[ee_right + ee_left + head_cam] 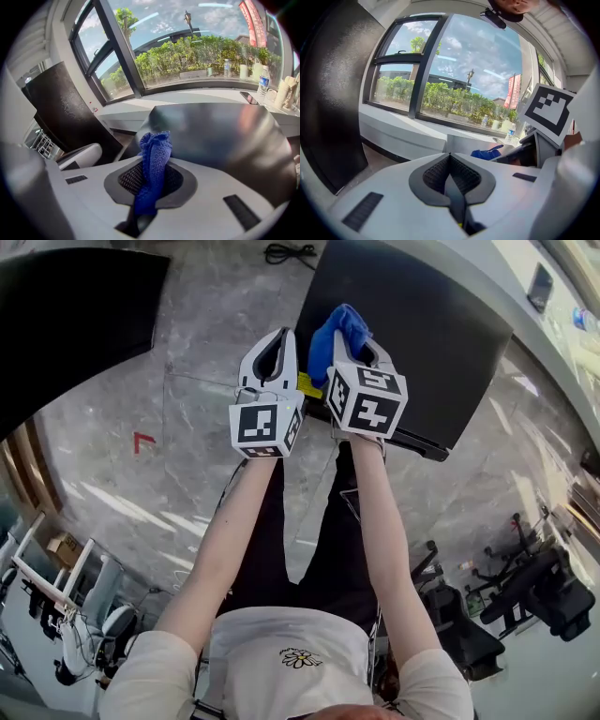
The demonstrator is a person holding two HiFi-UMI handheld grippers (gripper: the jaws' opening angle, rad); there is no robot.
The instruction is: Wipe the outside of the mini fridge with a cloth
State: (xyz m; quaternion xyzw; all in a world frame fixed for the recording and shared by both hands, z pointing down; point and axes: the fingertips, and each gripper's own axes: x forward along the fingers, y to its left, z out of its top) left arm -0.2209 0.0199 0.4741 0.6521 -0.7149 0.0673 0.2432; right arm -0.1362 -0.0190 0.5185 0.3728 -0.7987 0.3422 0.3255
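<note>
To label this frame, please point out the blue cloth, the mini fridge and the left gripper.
blue cloth point(155, 152): right gripper view, bunched part above the jaws.
mini fridge point(220, 136): right gripper view, its dark top surface.
left gripper point(450, 156): left gripper view, where its shut fingertips meet.

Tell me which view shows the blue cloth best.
The right gripper view: the blue cloth fills its middle, pinched upright in the jaws of the right claw, knit visible. The head view shows a blue bunch at that claw's tip, over the mini fridge. The left gripper view catches just a small blue scrap.
</note>
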